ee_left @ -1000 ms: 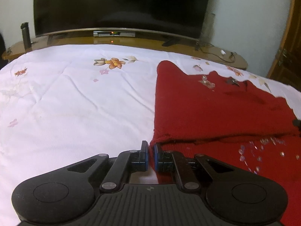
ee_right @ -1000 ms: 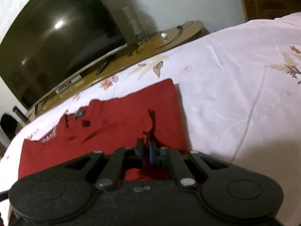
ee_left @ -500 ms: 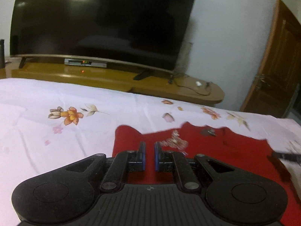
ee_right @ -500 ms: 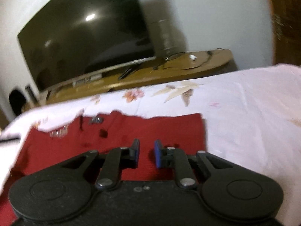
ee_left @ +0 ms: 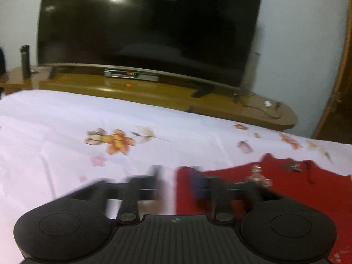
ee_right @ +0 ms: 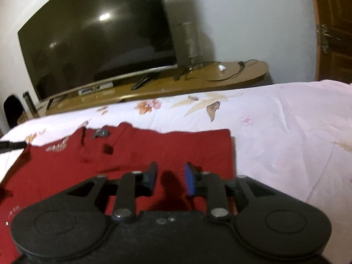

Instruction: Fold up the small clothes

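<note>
While both claws open, empty: left claw [ee_left: 176,181] at red garment's [ee_left: 275,189] edge, right claw [ee_right: 169,179] over garment.

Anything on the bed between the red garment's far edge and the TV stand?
Only bare floral bedsheet between the red garment and the TV stand; clearest in the right wrist view.

Your L wrist cam sits low behind its fingers, facing the TV [ee_left: 149,24] at 12 o'clock, bedsheet [ee_left: 55,132] close below. R wrist cam looks likewise, TV [ee_right: 96,37] at 10–11. Both share the red garment [ee_left: 286,189] [ee_right: 154,151].
</note>
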`<action>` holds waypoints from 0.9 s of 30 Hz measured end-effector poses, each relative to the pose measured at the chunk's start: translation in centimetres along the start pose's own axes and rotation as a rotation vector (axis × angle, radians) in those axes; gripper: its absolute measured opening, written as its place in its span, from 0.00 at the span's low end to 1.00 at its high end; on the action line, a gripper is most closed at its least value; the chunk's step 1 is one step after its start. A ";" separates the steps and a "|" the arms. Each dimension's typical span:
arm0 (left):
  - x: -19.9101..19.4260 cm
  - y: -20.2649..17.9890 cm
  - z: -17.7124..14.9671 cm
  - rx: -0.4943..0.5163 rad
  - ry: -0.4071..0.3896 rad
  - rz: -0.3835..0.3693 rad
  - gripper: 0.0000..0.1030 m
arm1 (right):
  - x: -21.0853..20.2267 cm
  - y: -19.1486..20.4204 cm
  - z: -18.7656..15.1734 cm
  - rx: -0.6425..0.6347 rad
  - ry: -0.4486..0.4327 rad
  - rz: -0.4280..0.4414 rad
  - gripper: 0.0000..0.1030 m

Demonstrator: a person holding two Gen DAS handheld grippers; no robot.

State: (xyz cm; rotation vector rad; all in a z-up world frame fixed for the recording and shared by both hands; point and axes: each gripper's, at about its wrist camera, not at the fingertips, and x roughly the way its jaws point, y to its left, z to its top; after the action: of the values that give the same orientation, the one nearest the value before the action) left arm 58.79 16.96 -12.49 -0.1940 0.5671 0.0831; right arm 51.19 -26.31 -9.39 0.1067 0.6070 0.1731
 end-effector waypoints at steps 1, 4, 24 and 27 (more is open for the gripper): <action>0.2 0.3 0.0 -0.004 0.003 0.002 0.59 | 0.0 -0.1 0.0 0.008 -0.007 -0.013 0.39; 1.8 1.1 -0.2 -0.034 0.092 -0.085 0.48 | 0.5 -0.6 0.0 0.037 0.013 -0.027 0.40; -0.9 2.4 -0.1 -0.163 -0.048 -0.056 0.25 | 0.8 -0.4 -0.9 0.004 0.031 -0.026 0.10; -1.1 -0.4 0.1 -0.022 -0.026 -0.171 0.26 | -0.5 0.0 -0.6 0.008 -0.036 -0.031 0.18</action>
State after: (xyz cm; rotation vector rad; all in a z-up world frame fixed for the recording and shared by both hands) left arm 57.97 16.52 -11.74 -0.2615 0.5219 -0.0742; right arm 50.43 -26.42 -9.61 0.1083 0.5731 0.1382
